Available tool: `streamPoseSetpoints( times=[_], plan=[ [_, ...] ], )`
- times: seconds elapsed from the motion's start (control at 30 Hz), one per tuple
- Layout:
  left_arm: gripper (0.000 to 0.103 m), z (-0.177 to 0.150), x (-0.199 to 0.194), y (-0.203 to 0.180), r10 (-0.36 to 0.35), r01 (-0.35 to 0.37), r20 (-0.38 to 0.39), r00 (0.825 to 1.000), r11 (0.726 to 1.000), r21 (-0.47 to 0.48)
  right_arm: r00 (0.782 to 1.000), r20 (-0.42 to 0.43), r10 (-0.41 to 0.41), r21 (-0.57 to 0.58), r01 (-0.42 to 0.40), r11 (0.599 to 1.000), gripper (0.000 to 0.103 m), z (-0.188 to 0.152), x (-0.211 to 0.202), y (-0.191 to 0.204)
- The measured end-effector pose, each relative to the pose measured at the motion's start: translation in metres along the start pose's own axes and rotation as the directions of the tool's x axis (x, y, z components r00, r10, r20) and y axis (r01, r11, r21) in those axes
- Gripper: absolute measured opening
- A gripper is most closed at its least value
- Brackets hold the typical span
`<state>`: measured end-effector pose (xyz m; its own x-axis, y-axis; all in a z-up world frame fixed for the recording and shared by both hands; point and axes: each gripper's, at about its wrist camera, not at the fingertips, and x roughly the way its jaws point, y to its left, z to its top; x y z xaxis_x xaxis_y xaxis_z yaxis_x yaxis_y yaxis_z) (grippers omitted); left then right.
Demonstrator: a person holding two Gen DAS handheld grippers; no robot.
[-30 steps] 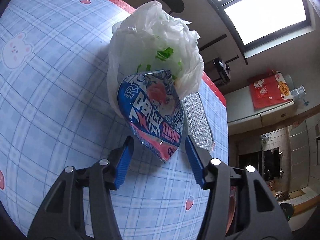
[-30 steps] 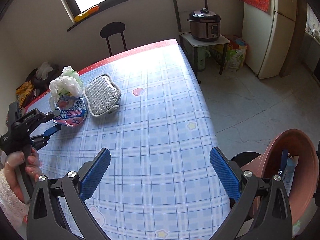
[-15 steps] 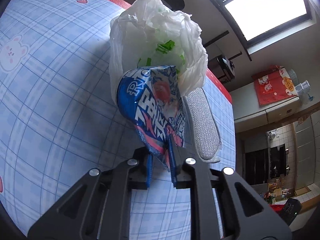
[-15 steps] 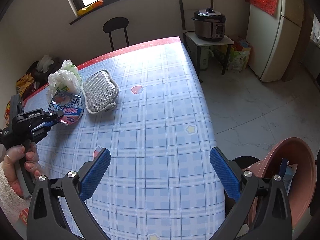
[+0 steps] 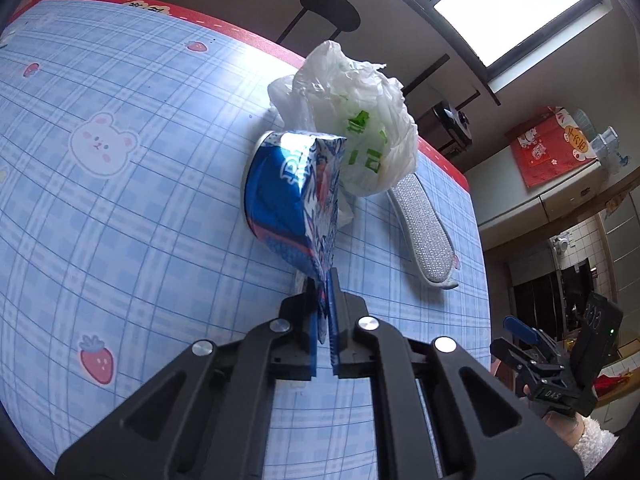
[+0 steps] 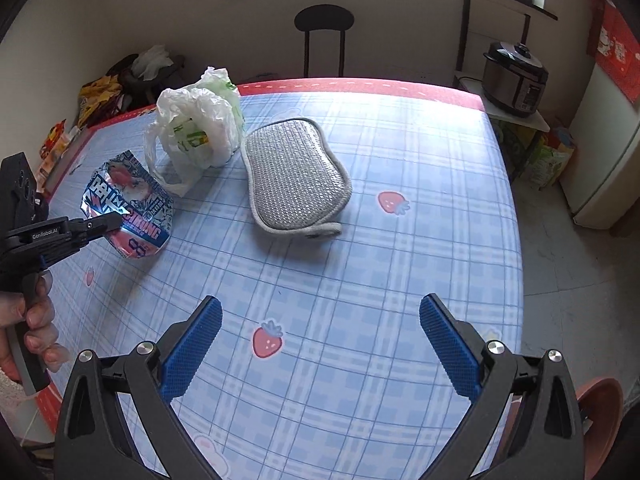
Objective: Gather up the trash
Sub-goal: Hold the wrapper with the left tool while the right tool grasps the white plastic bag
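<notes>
- Now my left gripper had just closed on the blue snack wrapper, just beside the white plastic bag.
- My right gripper stood wide open, empty, near the silver scrubbing pad.

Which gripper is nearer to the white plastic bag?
Left. The left gripper, holding the blue wrapper, is just beside the bag; the right gripper is open farther away.

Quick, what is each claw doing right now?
Left claw: has just closed, shut on the blue snack wrapper.
Right claw: open, holding nothing, over the table.
</notes>
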<state>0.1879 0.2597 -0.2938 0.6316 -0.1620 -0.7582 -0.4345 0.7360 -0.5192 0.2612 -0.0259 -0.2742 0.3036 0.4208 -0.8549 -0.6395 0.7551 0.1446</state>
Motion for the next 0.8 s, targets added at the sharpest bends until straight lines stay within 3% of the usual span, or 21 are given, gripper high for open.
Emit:
streamPoseSetpoints(
  times=[0.17,0.3,0.47,0.8],
  plan=[
    [0.008,0.004,-0.024,0.024,0.024,-0.024,0.039,0.999,1.000,-0.010,1.000,-0.011,0.017,-0.119,-0.018,0.993,0.094,0.040,0.019,0.030],
    [0.008,0.003,-0.038,0.039,0.037,-0.037,0.054,0.998,0.999,-0.005,0.998,-0.051,-0.045,-0.204,0.033,0.978,0.086,0.062,0.049,0.049],
    [0.008,0.004,-0.049,0.051,0.036,-0.034,0.079,0.996,0.999,-0.026,0.994,-0.065,-0.085,-0.275,0.064,0.959,0.084,0.087,0.074,0.070],
    [0.008,0.003,-0.059,0.072,0.065,-0.058,0.108,0.992,0.996,-0.067,1.000,0.010,0.009,-0.272,-0.006,0.962,0.084,0.151,0.085,0.118]
  ],
)
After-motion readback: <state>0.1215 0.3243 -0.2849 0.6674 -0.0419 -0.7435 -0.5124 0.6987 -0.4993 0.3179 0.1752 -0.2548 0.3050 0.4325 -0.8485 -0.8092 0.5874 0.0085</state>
